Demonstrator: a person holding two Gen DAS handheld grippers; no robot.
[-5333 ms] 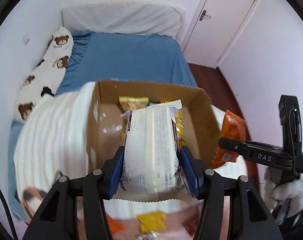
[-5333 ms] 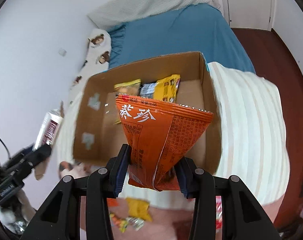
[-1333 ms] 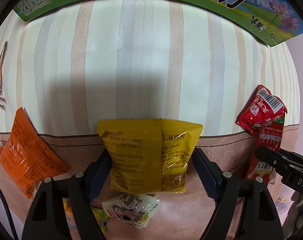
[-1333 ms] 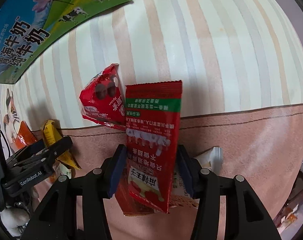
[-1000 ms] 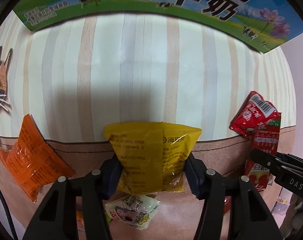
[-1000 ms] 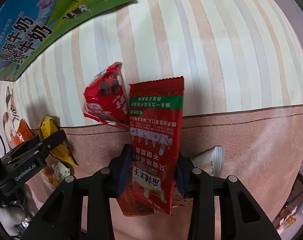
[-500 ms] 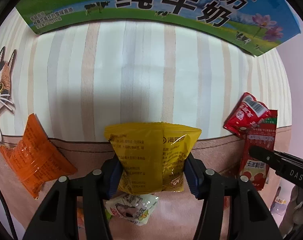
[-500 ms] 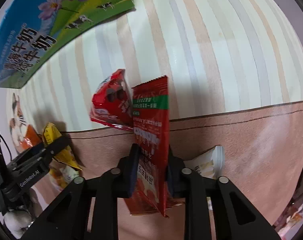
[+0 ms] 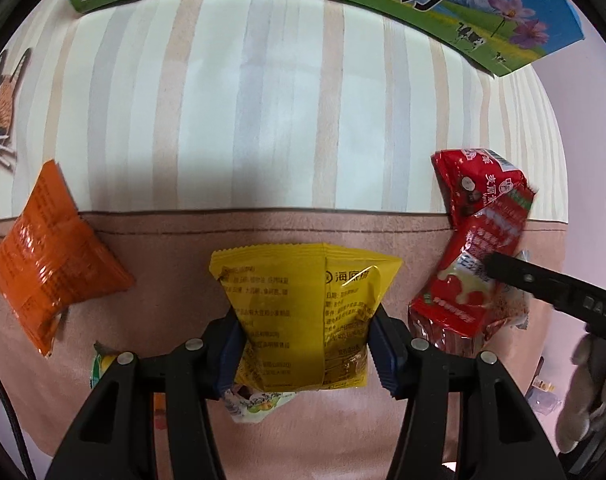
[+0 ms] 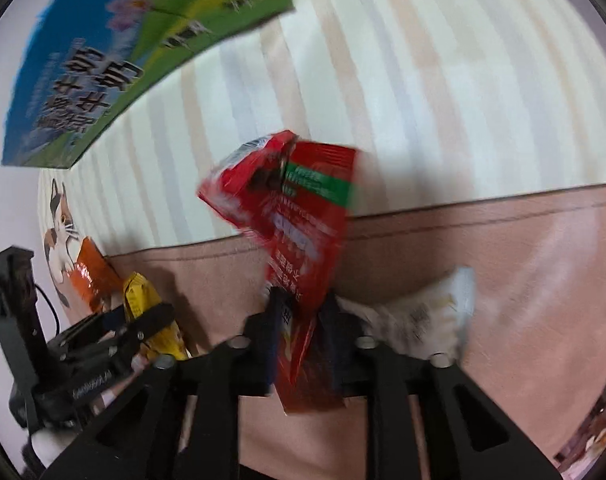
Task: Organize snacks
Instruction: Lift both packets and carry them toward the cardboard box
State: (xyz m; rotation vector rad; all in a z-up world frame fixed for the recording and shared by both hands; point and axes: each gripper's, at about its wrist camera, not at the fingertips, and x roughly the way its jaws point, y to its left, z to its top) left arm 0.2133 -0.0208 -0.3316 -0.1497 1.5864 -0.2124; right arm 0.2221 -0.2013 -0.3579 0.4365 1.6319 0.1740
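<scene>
A: Holding both already. Left tongs [image 9: 307, 344] clamped on the yellow pack [image 9: 303, 312] low down, right tongs [image 10: 303, 320] pinching the red pack [image 10: 303, 248], over the striped bed [image 9: 263, 100].

B: Light, crinkly, slippery film I'd guess, so grab mid-body, gently.

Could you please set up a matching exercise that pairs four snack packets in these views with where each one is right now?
Things:
1. yellow packet
2. long red packet
3. orange packet
4. small red packet

Places:
A. lying loose on the cloth, at the left of the left wrist view
B. clamped in the right hand-held gripper
C. clamped in the left hand-held gripper
D. lying across the border between the striped and pink cloth, beside the long red packet

Pairs: 1-C, 2-B, 3-A, 4-D
</scene>
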